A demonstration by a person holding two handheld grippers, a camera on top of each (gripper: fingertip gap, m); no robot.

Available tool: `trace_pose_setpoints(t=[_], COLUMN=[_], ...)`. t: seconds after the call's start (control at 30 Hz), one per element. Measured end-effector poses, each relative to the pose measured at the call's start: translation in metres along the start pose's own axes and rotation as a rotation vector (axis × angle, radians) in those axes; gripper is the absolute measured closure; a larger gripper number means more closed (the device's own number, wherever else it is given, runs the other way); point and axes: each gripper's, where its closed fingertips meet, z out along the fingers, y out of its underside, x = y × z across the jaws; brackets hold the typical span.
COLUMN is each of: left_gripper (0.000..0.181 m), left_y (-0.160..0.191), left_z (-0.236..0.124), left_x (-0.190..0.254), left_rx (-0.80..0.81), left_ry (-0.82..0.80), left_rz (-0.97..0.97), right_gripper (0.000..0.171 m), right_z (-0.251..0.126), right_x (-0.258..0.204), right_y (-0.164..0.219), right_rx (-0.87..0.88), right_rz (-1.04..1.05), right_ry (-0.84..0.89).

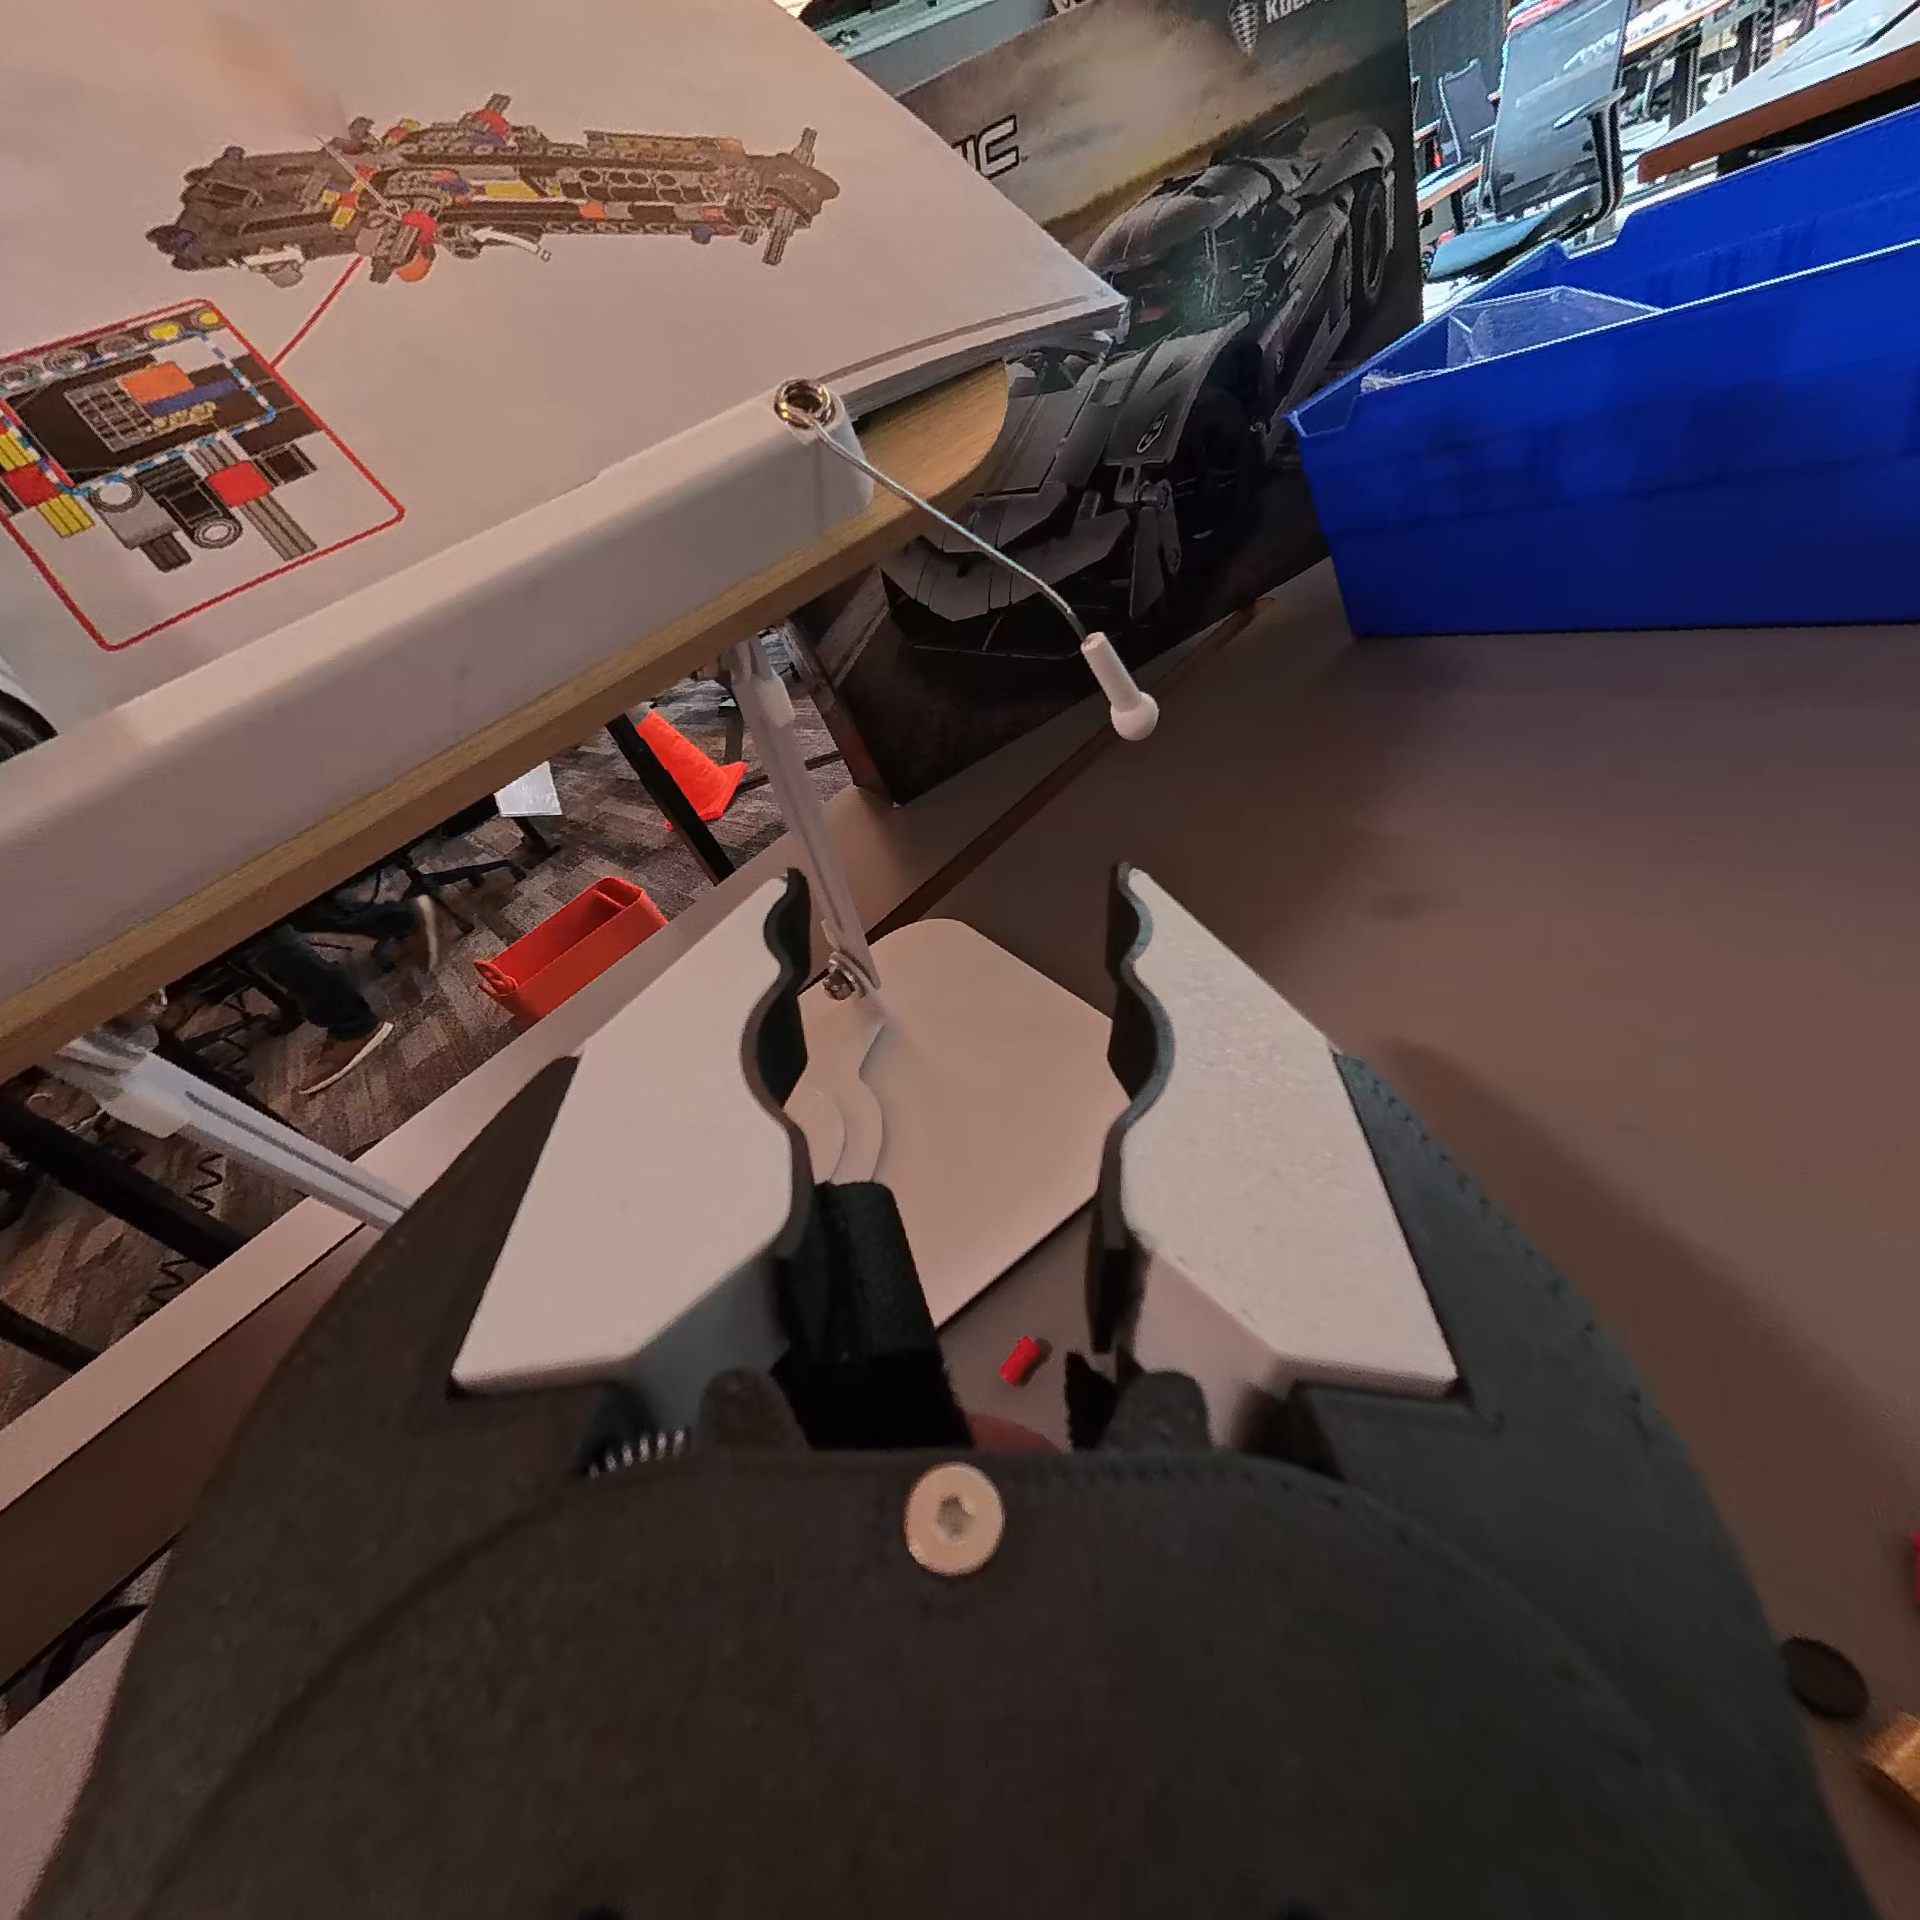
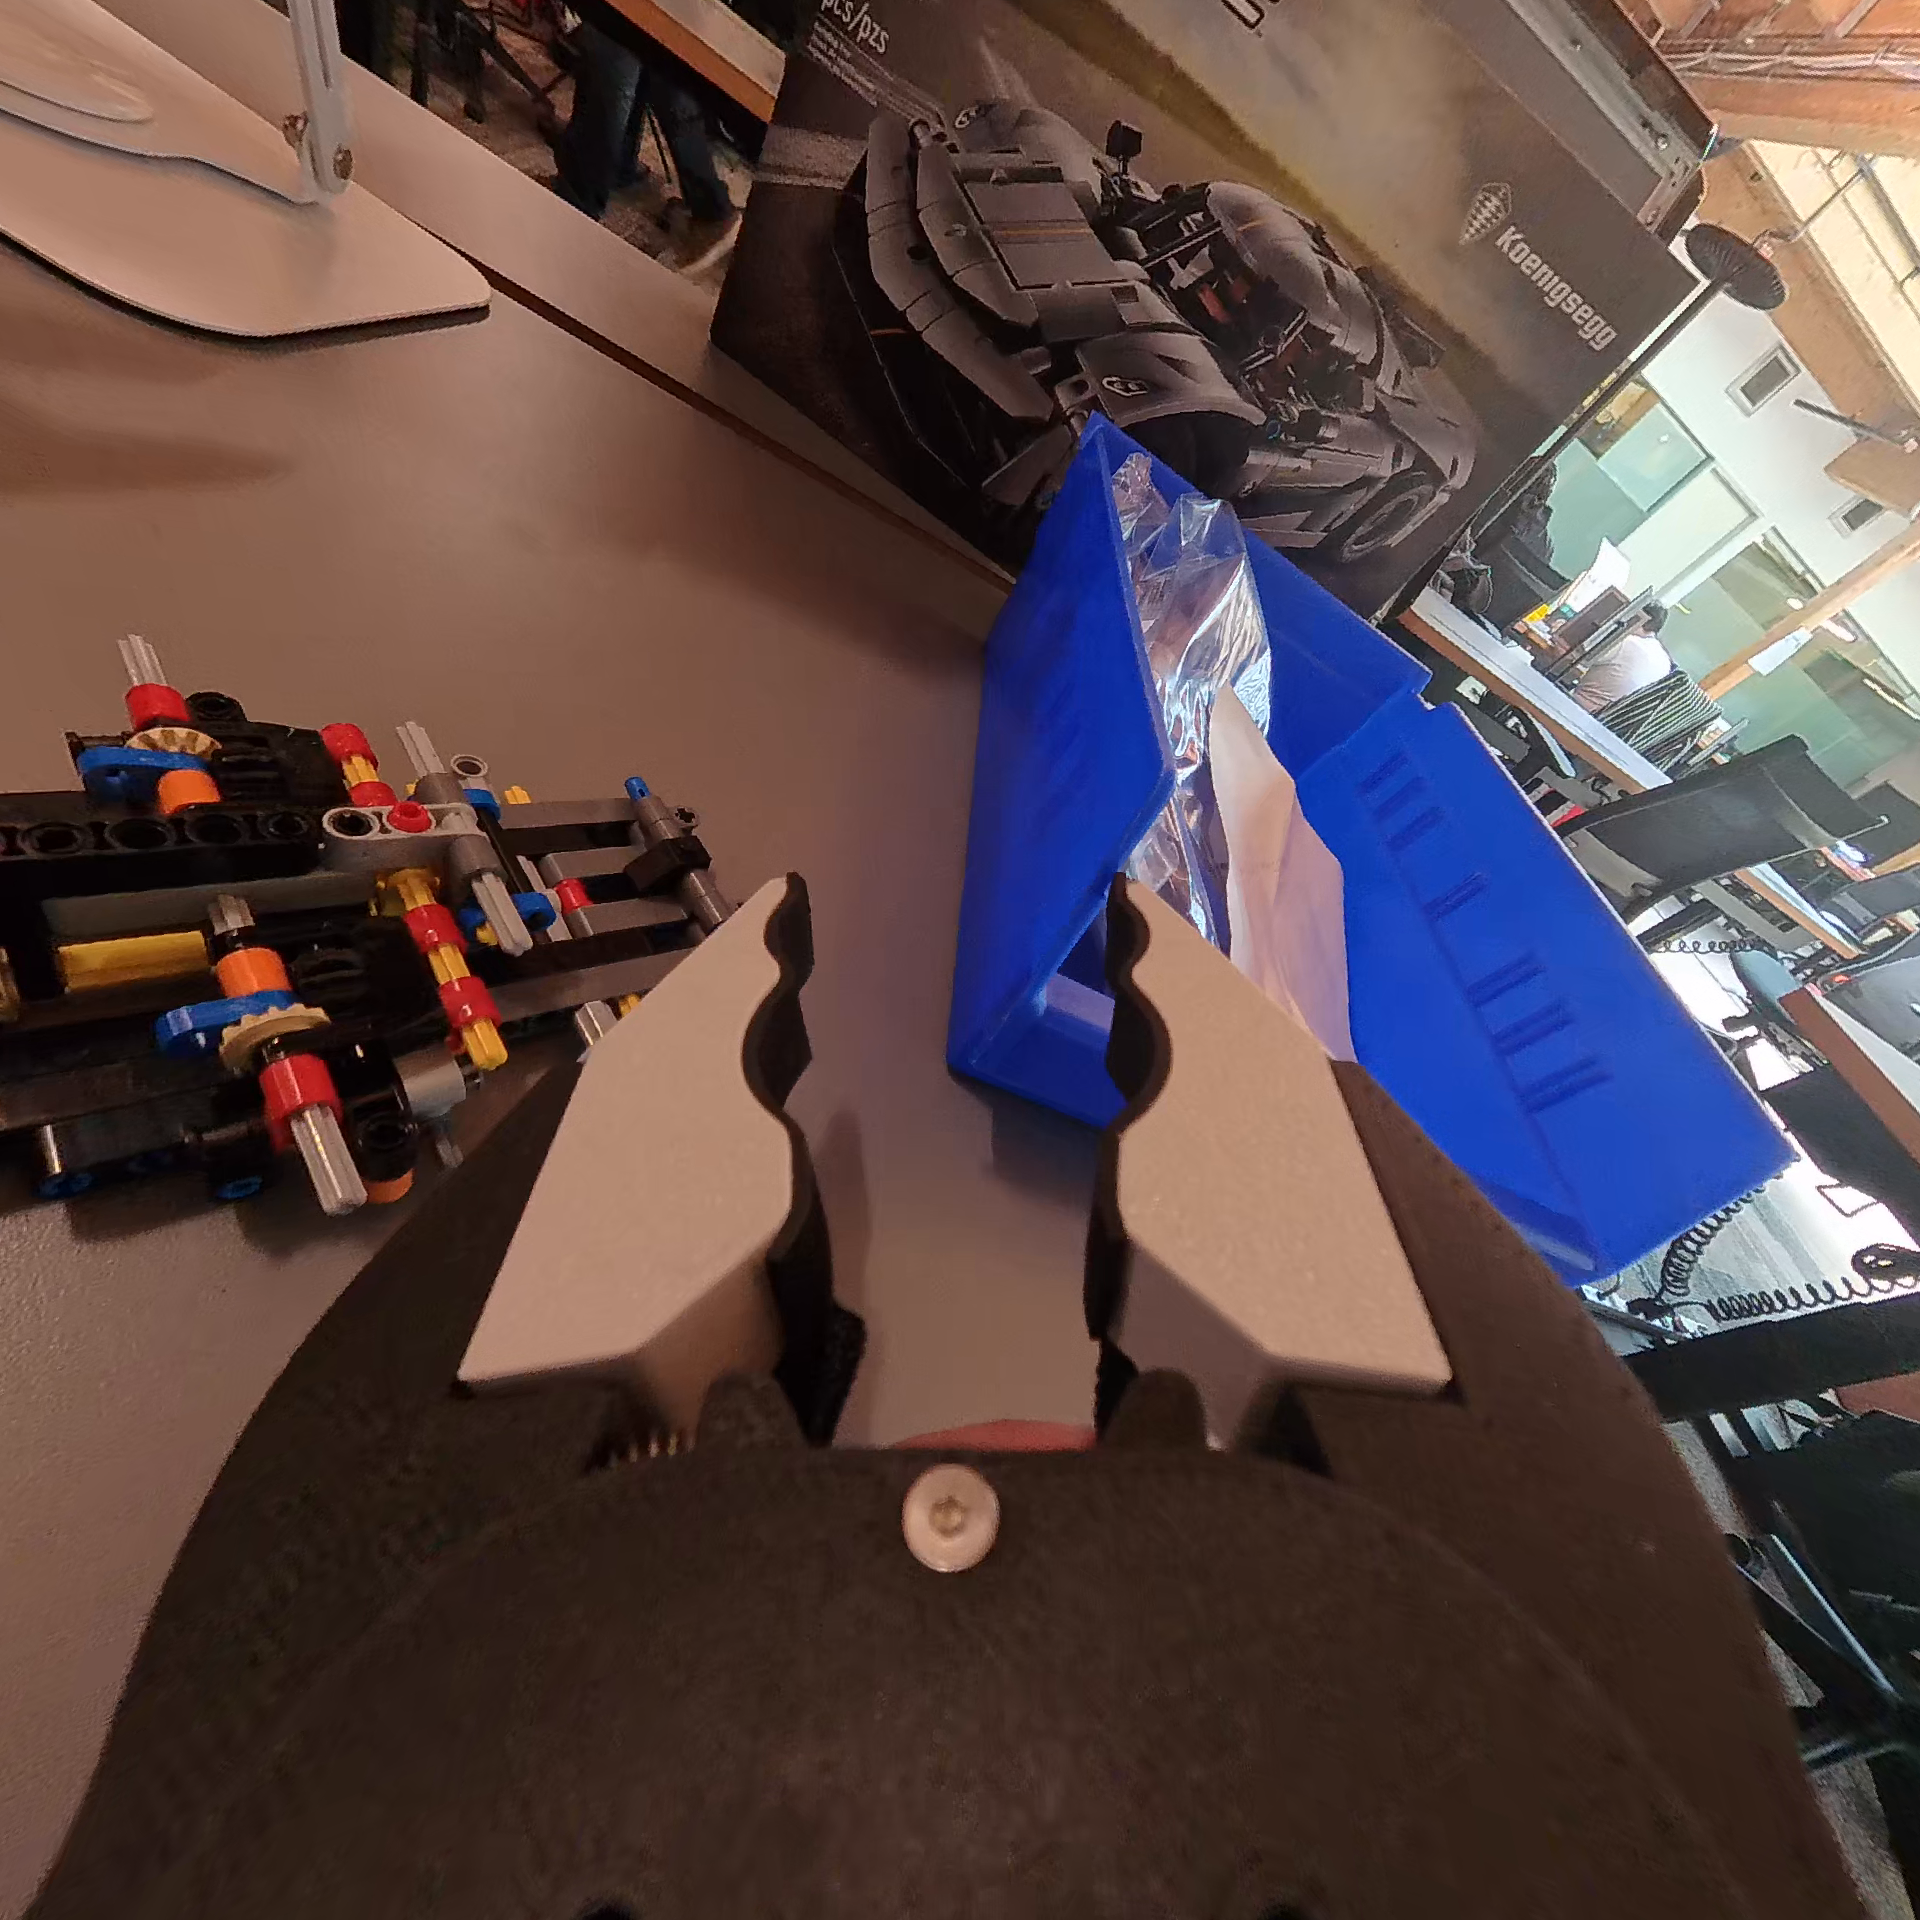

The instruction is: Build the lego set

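Note:
The partly built lego chassis, black beams with red, yellow, blue and orange parts, lies on the grey table at the left of the right wrist view. My right gripper is open and empty, to the right of the chassis and pointing at the blue bin. My left gripper is open and empty above the white base of the book stand. A small red lego piece lies on the table between the left fingers, untouched. The open instruction book rests on the stand above.
The blue bin holds clear plastic bags. The lego set's box stands at the table's back edge, also in the right wrist view. A black disc and small parts lie at the right edge. Beyond the table are chairs and an orange cone. About 11 centimeters separates my left fingertips from the small red lego piece.

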Motion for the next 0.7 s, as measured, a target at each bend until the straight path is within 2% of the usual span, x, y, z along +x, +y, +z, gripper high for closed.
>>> trace_pose_setpoints(t=[0.7], left_gripper=[0.125], left_y=[-0.0007], left_z=[-0.0007], left_x=[-0.0032], left_rx=[0.006], left_ry=[-0.007], left_rz=[-0.020], right_gripper=[0.115], right_z=[-0.0002], right_x=[-0.0009], right_y=[-0.0013], right_rx=[0.005], right_rz=[-0.027], right_ry=[0.010])
